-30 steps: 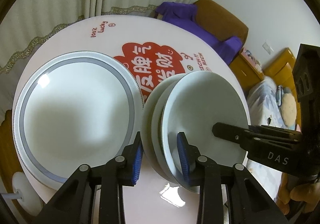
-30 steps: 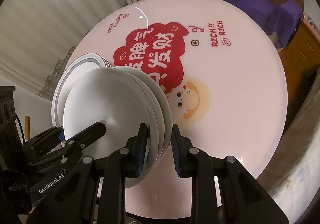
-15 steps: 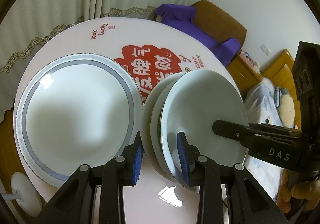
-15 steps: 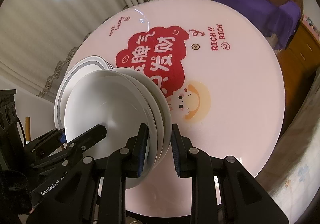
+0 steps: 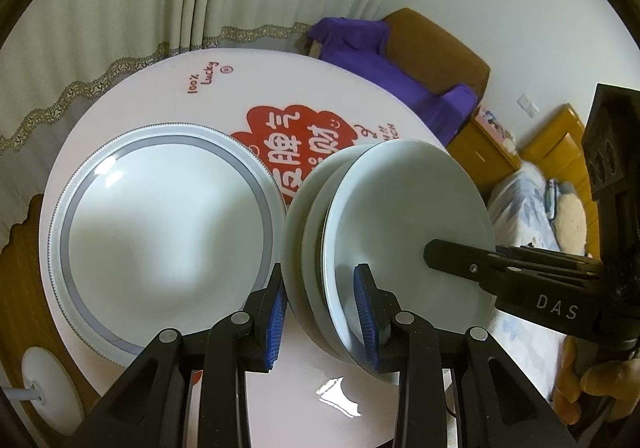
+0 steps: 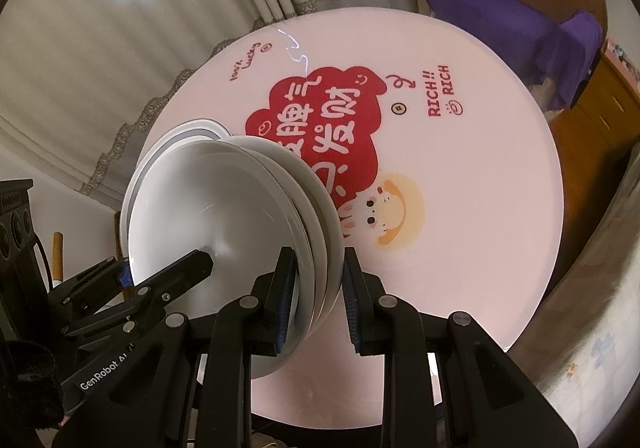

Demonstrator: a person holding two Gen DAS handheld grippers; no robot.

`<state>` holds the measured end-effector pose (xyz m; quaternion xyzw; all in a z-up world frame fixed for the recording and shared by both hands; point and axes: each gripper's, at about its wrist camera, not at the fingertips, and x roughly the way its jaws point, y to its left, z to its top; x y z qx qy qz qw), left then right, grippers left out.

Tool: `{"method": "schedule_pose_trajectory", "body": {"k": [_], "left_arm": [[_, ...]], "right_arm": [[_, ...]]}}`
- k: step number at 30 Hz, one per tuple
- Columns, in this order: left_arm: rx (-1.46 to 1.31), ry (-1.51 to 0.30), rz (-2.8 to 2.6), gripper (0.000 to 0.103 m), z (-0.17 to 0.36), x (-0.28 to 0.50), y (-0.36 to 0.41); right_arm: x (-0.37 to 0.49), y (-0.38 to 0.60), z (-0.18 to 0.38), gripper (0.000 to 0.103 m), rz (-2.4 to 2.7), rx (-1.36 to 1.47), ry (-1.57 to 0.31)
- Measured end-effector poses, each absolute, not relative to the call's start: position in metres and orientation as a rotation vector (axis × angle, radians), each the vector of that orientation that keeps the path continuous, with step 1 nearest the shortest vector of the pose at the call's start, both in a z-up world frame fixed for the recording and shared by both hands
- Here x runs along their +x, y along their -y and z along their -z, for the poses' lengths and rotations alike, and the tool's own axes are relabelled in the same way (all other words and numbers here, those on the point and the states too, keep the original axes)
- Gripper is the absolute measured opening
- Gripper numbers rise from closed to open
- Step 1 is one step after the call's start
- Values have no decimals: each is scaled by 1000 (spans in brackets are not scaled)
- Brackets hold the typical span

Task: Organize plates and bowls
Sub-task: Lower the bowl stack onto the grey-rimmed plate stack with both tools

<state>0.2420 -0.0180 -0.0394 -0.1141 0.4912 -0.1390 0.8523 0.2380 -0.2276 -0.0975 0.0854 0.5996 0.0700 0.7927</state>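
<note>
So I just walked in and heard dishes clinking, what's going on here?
A person is holding a stack of white plates with two handheld tongs. The left tongs and the right tongs each clamp the stack's rim from opposite sides. It sits tilted above the round pink table, right beside a large grey-rimmed plate lying flat there.

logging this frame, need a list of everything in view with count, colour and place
stack of plates: about three, white, tilted above the table, clamped at both rims
grey-rimmed plate: one, white, flat on the table left of the stack
round table: one, pink with red print
armchair: one, brown, behind the table
purple cloth: one, draped on the armchair
curtains: pale, behind the table
left hand-held gripper: black, blue pads, shut on the stack
right hand-held gripper: same, shut on the stack
</note>
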Motion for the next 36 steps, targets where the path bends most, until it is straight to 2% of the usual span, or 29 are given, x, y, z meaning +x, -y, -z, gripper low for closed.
{"method": "schedule_pose_trajectory", "body": {"k": [20,36], "left_arm": [[-269,-962,249,28,3,219,-36],[-322,-984,143,28,6,208,-105]], "right_arm": [[249,184,63,23,-212,129,-1239],[276,114,90,23,-307,96,-1287]]}}
